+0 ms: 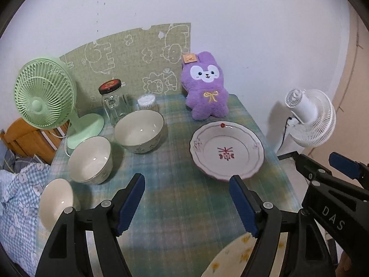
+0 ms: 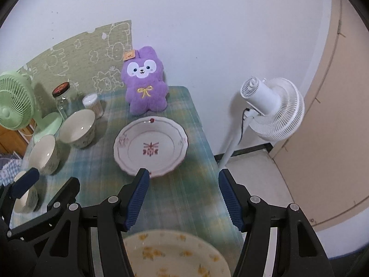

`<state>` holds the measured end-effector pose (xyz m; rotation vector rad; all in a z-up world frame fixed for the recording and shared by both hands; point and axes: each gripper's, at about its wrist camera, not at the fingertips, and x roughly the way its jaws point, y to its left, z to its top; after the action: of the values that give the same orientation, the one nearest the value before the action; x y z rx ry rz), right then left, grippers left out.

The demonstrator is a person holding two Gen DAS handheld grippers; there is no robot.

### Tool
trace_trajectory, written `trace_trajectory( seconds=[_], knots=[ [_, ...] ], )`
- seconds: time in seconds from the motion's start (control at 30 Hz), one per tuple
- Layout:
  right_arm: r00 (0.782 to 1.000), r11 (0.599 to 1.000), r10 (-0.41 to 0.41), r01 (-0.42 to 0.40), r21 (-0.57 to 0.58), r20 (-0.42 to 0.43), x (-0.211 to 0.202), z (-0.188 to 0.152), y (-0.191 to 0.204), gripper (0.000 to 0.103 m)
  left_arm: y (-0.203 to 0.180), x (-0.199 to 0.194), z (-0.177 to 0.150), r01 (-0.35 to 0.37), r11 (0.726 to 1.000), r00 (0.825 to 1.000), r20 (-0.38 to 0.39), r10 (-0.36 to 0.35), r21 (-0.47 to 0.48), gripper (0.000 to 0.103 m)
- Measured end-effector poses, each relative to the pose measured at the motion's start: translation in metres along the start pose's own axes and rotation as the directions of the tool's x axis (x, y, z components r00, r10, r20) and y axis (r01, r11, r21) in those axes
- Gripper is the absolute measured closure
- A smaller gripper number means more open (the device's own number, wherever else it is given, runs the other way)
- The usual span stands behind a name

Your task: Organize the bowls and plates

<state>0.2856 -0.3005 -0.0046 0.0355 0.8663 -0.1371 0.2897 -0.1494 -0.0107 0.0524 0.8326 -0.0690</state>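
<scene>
A white scalloped plate with red flowers (image 1: pixel 227 151) (image 2: pixel 150 146) lies on the right of the table. Three cream bowls stand in a diagonal row on the left: a large one (image 1: pixel 139 132) (image 2: pixel 78 129), a middle one (image 1: pixel 90 159) (image 2: pixel 43 153) and a small one (image 1: pixel 55 202) (image 2: pixel 23 198) at the front left edge. A cream plate with yellow flowers (image 1: pixel 242 254) (image 2: pixel 175 254) lies at the near edge. My left gripper (image 1: pixel 186 204) is open and empty above the table's middle. My right gripper (image 2: pixel 183 199) is open and empty just in front of the red-flower plate.
A green desk fan (image 1: pixel 46 97), a glass jar with a black lid (image 1: pixel 113 101), a cotton swab tub (image 1: pixel 147 102) and a purple plush rabbit (image 1: pixel 206 87) stand along the back. A white standing fan (image 2: pixel 272 108) is right of the table. Blue checked cloth (image 1: pixel 16 198) lies left.
</scene>
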Motion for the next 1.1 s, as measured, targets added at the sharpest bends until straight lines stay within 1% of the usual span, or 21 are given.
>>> trace_trajectory(
  seconds=[0.2, 0.47, 0.6, 0.83, 0.97, 1.1],
  knots=[
    [1.000, 0.999, 0.027, -0.027, -0.029, 0.006, 0.039, 0.021, -0.002, 0.037, -0.006, 0.037, 0.019, -0.039, 0.998, 0.999, -0.010, 0.038, -0.040, 0.026],
    [0.998, 0.997, 0.063, -0.064, -0.037, -0.022, 0.103, 0.041, -0.006, 0.037, -0.015, 0.087, 0.034, -0.086, 0.995, 0.996, -0.017, 0.085, -0.056, 0.026],
    [0.997, 0.996, 0.077, -0.078, -0.039, -0.032, 0.131, 0.044, -0.006, 0.037, -0.016, 0.116, 0.037, -0.093, 0.993, 0.995, -0.034, 0.091, -0.066, 0.027],
    [0.993, 0.996, 0.090, -0.090, 0.000, -0.077, 0.177, 0.047, -0.014, 0.037, -0.026, 0.156, 0.041, -0.106, 0.993, 0.993, -0.064, 0.102, -0.054, 0.029],
    [0.993, 0.997, 0.082, -0.082, -0.003, -0.089, 0.193, 0.046, -0.014, 0.037, -0.028, 0.171, 0.039, -0.107, 0.992, 0.991, -0.082, 0.102, -0.062, 0.031],
    [0.995, 0.998, 0.053, -0.056, -0.033, -0.090, 0.202, 0.044, -0.009, 0.038, -0.032, 0.182, 0.036, -0.112, 0.992, 0.989, -0.099, 0.106, -0.055, 0.037]
  ],
)
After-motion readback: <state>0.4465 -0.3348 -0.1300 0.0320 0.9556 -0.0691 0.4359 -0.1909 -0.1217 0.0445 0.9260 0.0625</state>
